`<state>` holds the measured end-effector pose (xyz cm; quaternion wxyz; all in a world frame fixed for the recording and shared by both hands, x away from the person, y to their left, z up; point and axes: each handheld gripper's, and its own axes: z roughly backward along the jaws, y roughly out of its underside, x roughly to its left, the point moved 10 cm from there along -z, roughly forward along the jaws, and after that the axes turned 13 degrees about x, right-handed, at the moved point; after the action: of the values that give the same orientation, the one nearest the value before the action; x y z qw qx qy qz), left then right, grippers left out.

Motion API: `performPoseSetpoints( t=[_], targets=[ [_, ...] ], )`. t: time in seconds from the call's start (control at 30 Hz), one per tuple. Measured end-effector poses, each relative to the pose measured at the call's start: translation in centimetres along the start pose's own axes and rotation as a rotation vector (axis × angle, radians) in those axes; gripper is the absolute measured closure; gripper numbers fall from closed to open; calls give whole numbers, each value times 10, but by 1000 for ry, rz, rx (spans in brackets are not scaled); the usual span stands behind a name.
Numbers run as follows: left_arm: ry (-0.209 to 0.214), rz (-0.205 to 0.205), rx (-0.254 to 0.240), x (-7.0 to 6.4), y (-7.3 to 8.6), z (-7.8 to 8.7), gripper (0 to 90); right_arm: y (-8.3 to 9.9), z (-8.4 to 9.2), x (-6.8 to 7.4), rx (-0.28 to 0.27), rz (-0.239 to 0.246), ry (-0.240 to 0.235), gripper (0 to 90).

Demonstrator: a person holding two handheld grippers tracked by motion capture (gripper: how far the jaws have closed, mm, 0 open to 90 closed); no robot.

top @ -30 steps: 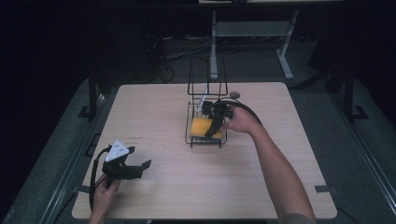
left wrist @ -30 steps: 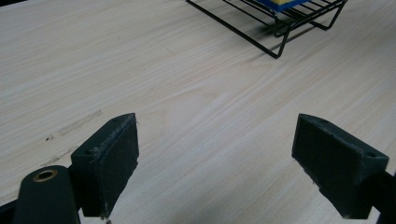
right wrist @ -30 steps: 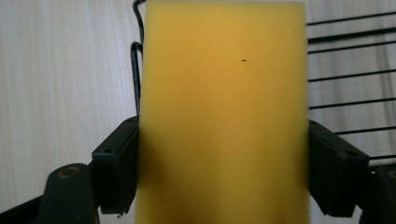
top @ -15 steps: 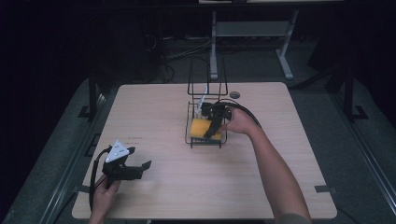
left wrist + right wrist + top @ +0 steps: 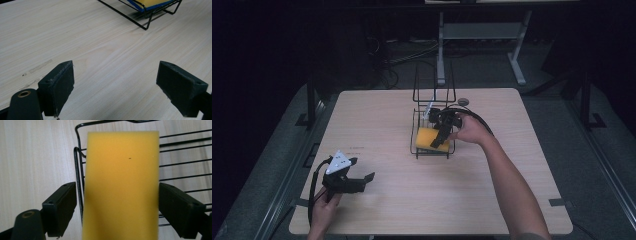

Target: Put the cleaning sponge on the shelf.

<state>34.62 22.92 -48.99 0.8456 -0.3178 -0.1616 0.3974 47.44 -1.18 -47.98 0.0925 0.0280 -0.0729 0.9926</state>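
A yellow sponge (image 5: 430, 138) with a blue underside lies flat in the near, left end of a black wire rack (image 5: 433, 126) standing at the middle of a pale wooden table (image 5: 492, 200), with the person's right gripper (image 5: 441, 139) poised directly over it. In the right gripper view the sponge (image 5: 121, 185) sits squarely between the two black jaws, its long axis running straight away from the camera, in line with the tool rather than across it. The right-hand jaw meets the sponge's long edge; the left-hand jaw stands a sliver clear, with a rack wire showing in the gap, so the jaws bracket the short width without visibly squeezing it. Whether they are closing in to lift or have just let go cannot be told. The rack's tall wire loops rise at its far end, behind the hand, and a small dark round object (image 5: 463, 101) rests on the table just beyond. The left gripper (image 5: 362, 177) is well apart near the table's front left corner, low over bare wood, jaws spread wide and empty; its view catches the rack's corner (image 5: 147, 15) far ahead. The right hand is plainly the one placed to act.
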Motion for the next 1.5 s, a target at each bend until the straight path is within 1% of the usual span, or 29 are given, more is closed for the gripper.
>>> performPoseSetpoints(
  t=[0.07, 0.13, 0.17, 0.23, 0.4, 0.5, 0.63, 0.73, 0.77, 0.83, 0.93, 1.1, 1.13, 1.2, 1.3, 1.33, 1.5],
  targets=[
    [1, -4, 2, 0, 0, 0, 142, 1, 5, 1, -11, 12, 14, 170],
    [1, -3, -6, -1, -1, 0, 142, 2, 7, 2, -12, 11, 19, 170],
    [3, -3, -8, -1, -1, 0, 142, 1, 7, 1, -25, 6, 22, 170],
    [0, -6, -3, -1, 0, 0, 142, 4, 10, -1, -29, 3, 26, 173],
    [2, -4, -7, -2, -1, 1, 142, 9, 9, 2, -38, -3, 23, 183],
    [1, -14, 2, -2, 0, 0, 142, 13, 7, 5, -42, 2, 30, 198],
    [3, -16, 1, -3, -1, -1, 142, 13, 9, 10, -59, 20, 41, 201],
    [2, -21, 9, -2, 0, -1, 142, 14, 9, 12, -58, 24, 48, 202],
    [3, -17, 5, -3, 0, -1, 142, 13, 10, 15, -71, 31, 43, 202],
    [7, -12, -2, -4, -1, -1, 142, 13, 11, 18, -69, 42, 48, 202],
    [7, -14, 1, -4, -1, -2, 142, 11, 12, 25, -78, 52, 45, 202],
    [8, -16, 3, -5, -1, -2, 142, 8, 17, 31, -89, 73, 51, 202],
    [8, -17, 3, -5, -1, -2, 142, 6, 18, 35, -88, 82, 52, 202],
    [8, -14, -2, -5, -1, -2, 142, 6, 17, 38, -82, 80, 35, 201],
    [9, -13, -1, -5, -1, -2, 142, 6, 15, 41, -80, 84, 25, 201],
    [9, -15, 2, -5, -1, -2, 142, 6, 12, 45, -91, 87, 17, 201],
    [8, -19, 2, -5, -1, -2, 142, 8, 7, 49, -77, 95, 8, 199]
  ],
)
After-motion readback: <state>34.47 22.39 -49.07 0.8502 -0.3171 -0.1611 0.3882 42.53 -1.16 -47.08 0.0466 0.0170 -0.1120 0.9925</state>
